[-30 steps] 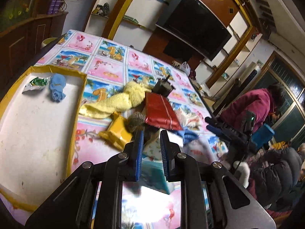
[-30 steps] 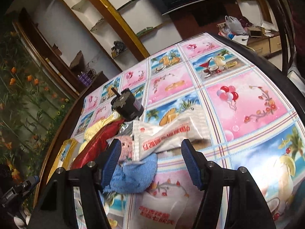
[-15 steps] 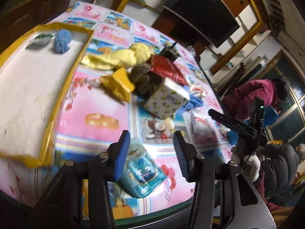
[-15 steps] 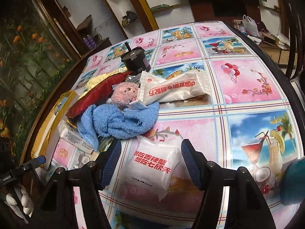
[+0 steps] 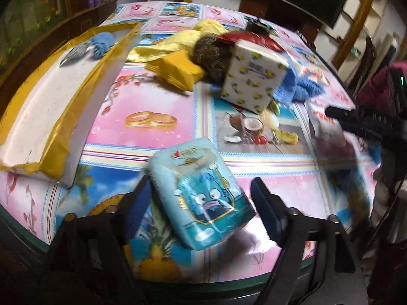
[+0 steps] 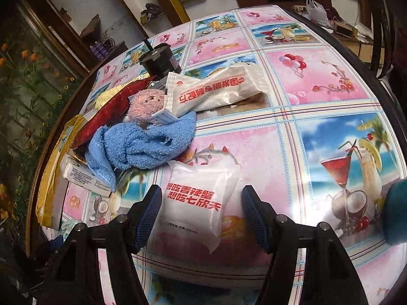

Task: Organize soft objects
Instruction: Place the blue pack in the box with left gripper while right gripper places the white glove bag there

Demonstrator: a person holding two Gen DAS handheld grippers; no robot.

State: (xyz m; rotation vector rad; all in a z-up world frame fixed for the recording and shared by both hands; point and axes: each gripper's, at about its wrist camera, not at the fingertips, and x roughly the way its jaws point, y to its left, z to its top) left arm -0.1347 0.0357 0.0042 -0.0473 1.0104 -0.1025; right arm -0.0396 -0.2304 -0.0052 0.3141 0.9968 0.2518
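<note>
My left gripper (image 5: 203, 204) is open, its jaws standing either side of a teal tissue pack (image 5: 201, 193) that lies on the table near the front edge. Behind it sit a lemon-print tissue box (image 5: 251, 76), a yellow packet (image 5: 175, 70), a yellow towel (image 5: 178, 40), a brown furry toy (image 5: 211, 58) and a blue towel (image 5: 300, 86). My right gripper (image 6: 201, 211) is open around a white snack packet (image 6: 201, 200). Beyond it lie the blue towel (image 6: 142, 145), a pink plush (image 6: 146, 101), a long white packet (image 6: 216, 89) and a red bag (image 6: 106, 111).
A white tray with a yellow rim (image 5: 58, 122) lies at the left, holding a blue cloth (image 5: 101, 43) and a small packet (image 5: 73, 53). A black cup with a straw (image 6: 160, 58) stands behind the pile. The right gripper's body (image 5: 366, 124) shows at the right.
My left gripper has let go of the teal tissue pack, opened wide and drawn back toward the table's front edge. My right gripper has drawn back from the blue towel to the white snack packet.
</note>
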